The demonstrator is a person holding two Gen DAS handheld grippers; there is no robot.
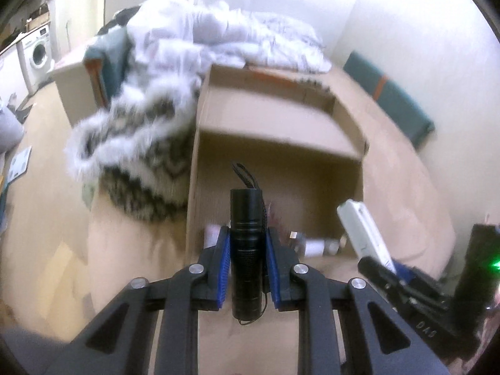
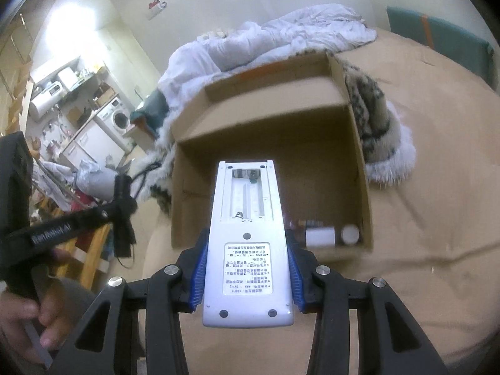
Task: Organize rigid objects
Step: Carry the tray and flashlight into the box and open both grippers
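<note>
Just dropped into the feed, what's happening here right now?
A person is holding a gripper in each hand over a bed. The left gripper is clamped on a black flashlight, and the right gripper is clamped on a white remote turned back-side up, its battery bay uncovered. Both are held in front of an open cardboard box that already has a few small items in its bottom. Neither held item is in the box yet.

This is a home, a small lived-in flat: a bed with a tan sheet (image 2: 422,143) carries a rumpled white duvet (image 2: 281,37) and a furry patterned blanket (image 1: 134,143), while an open doorway shows a washing machine (image 2: 120,120) beside cluttered kitchen shelves (image 2: 62,84)
</note>
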